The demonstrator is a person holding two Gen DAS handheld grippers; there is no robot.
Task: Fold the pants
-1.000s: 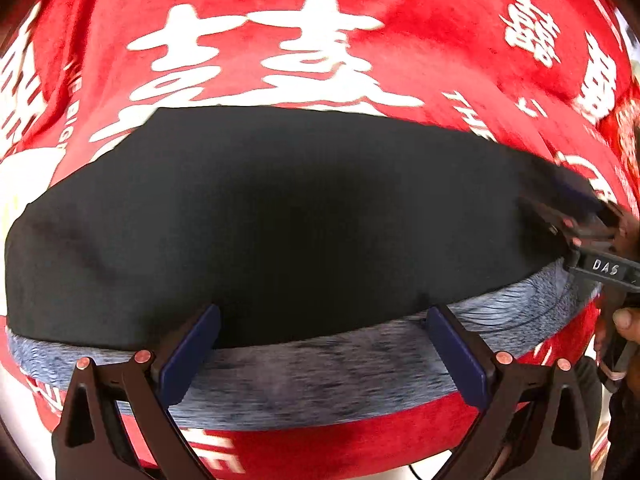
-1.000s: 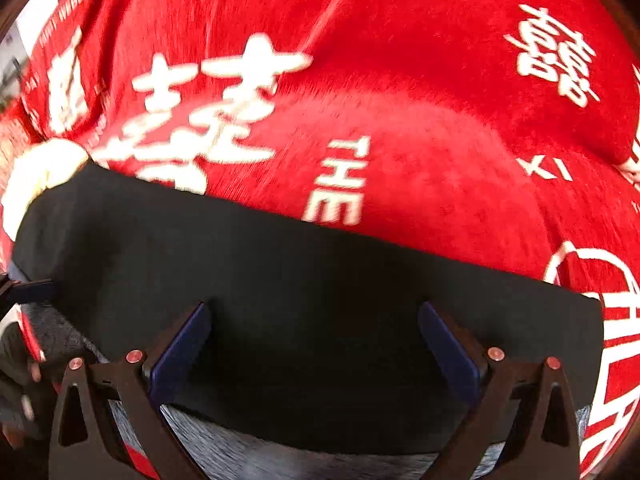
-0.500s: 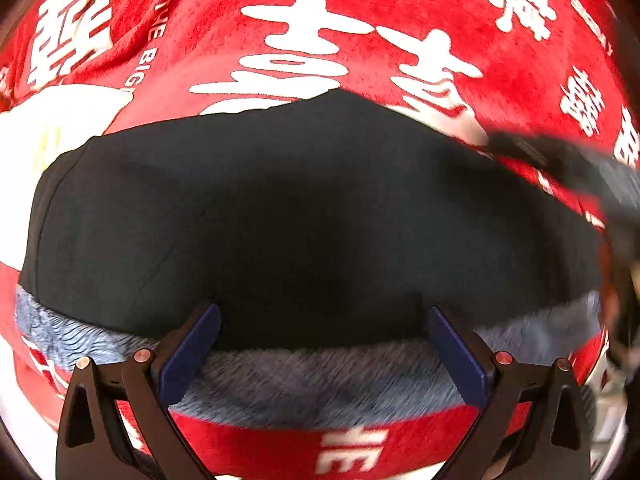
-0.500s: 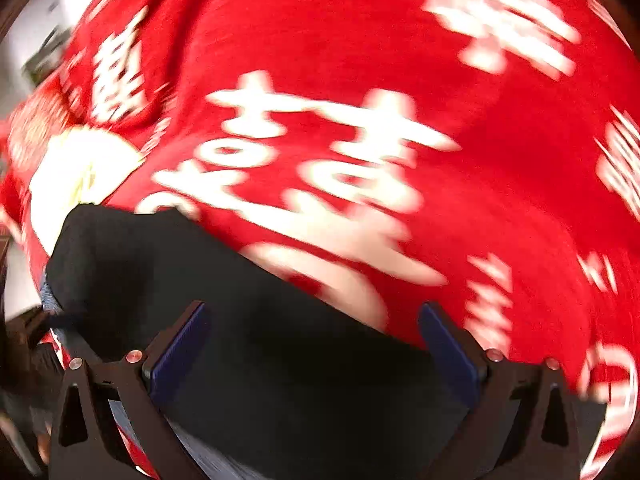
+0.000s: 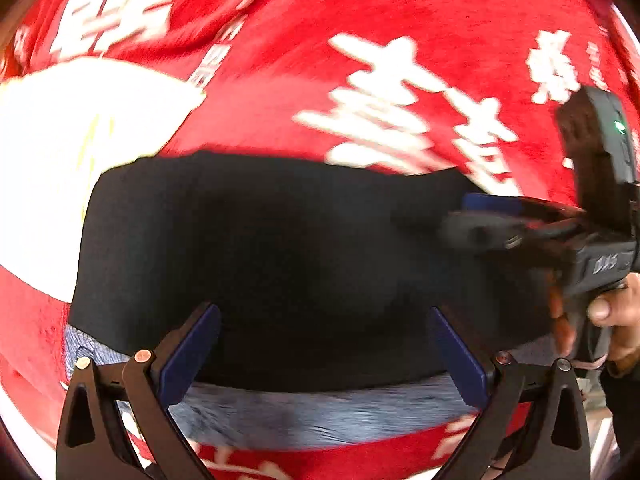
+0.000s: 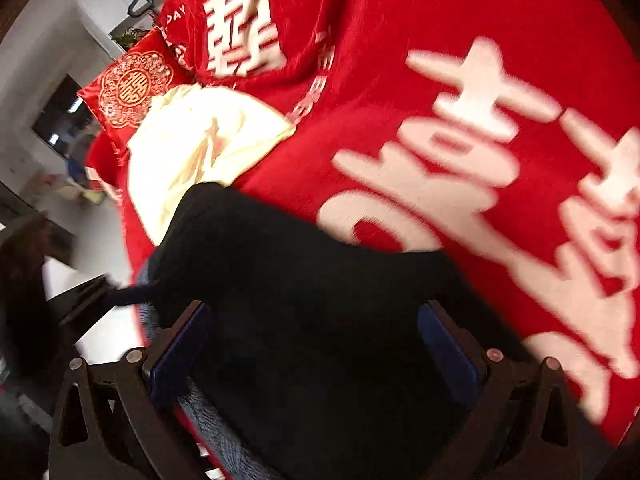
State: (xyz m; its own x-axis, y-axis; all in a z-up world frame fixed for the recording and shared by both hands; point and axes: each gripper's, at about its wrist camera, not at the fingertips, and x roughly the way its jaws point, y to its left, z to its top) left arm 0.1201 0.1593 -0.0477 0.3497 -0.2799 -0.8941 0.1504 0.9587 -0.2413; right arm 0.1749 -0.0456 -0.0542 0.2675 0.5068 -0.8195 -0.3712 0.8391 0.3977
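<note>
Red plush bedding printed with large white characters [image 5: 404, 92] fills both views, spread across a bed. On it lie the folded black fabric pants [image 5: 280, 264], a flat dark block resting over a strip of grey-blue textured cloth [image 5: 320, 416] that shows along the near edge. To the pants' far left sits a pale cream cloth [image 6: 200, 148], its edge touching or just beside the pants' corner; in the left wrist view it appears as a washed-out white patch. Behind it, the right wrist view shows a red cushion with a gold circular emblem [image 6: 132, 88], and beyond that a white wall and a dark screen [image 6: 60, 112], blurred.

The left gripper [image 5: 324, 348] hovers above the near edge of the pants with its blue-padded fingers [image 5: 188, 352] spread wide apart and nothing between them. The right gripper [image 6: 316, 340] is likewise wide apart over the black fabric, holding nothing. In the left wrist view the right gripper reaches in from the right side, its blue tip over the pants' far right corner, and a person's hand [image 5: 616, 316] wraps its handle. Motion blur smears the bedding's print in both views.
</note>
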